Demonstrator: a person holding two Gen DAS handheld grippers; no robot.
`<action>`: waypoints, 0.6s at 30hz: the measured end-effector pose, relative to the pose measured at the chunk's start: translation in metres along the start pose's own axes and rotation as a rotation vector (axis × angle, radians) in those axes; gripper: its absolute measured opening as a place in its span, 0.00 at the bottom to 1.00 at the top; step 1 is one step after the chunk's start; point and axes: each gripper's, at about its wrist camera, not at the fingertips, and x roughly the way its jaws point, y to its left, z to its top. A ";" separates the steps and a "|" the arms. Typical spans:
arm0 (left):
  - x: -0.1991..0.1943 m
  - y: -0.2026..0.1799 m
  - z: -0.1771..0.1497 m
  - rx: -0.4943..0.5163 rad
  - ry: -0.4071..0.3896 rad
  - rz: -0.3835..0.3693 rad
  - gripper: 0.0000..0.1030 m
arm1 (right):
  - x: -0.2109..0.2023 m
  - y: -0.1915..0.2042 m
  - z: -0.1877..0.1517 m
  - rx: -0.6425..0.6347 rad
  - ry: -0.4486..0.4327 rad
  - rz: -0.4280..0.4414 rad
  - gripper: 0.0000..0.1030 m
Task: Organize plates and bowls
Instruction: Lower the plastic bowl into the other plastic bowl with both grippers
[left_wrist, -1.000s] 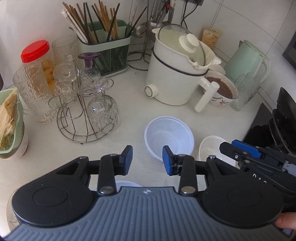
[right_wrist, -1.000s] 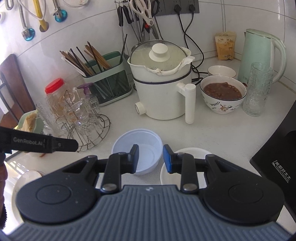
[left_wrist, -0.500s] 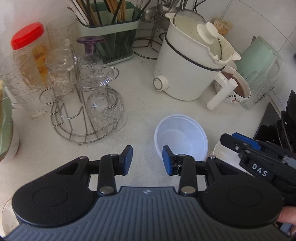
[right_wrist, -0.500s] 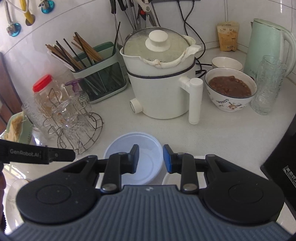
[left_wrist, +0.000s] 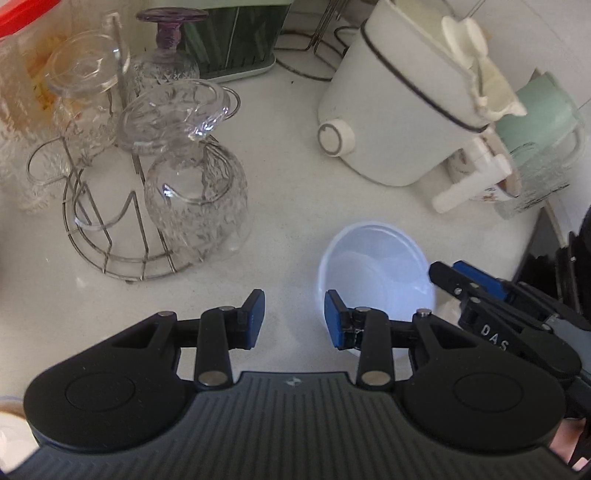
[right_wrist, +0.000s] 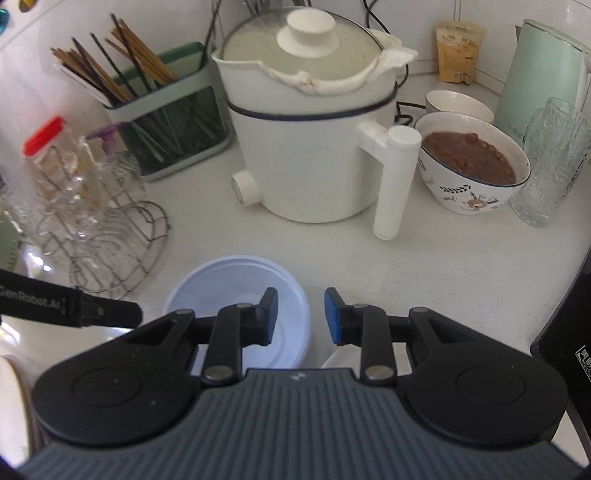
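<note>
**Both grippers over the white plastic bowl, nothing gripped yet**

Nearest: left gripper, jaws partly apart, nothing between the pads, only bare counter under the gap. Its right pad sits just at the near-left rim of the white plastic bowl. Right gripper, jaws likewise partly apart and empty; its left pad hangs over the bowl's inside, right pad over the counter beside it, so the bowl's right wall lines up roughly with the gap. Whether any pad touches the rim cannot be told.

The bowl stands upright and empty on the white countertop, near the front. Probably thin, translucent plastic: light, a bit flexible, slick; likely to skid or tip if nudged on one side. Best hold is judged to be the rim, one pad inside, one outside.

A white plate lies just right of the bowl, mostly hidden behind the right gripper.

Room: open counter behind the bowl. Left, a wire rack with upturned glasses, fragile, near. Farther back, the white electric pot, its handle reaching forward, then a bowl of brown food.
</note>
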 end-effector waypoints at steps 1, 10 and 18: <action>0.003 0.001 0.003 -0.003 0.006 -0.011 0.40 | 0.003 0.000 0.000 -0.001 0.002 -0.002 0.30; 0.028 0.001 0.012 -0.021 0.088 -0.069 0.39 | 0.025 0.004 -0.001 -0.022 0.043 -0.002 0.27; 0.038 0.000 0.013 -0.024 0.099 -0.026 0.16 | 0.037 0.009 -0.007 -0.044 0.045 0.015 0.13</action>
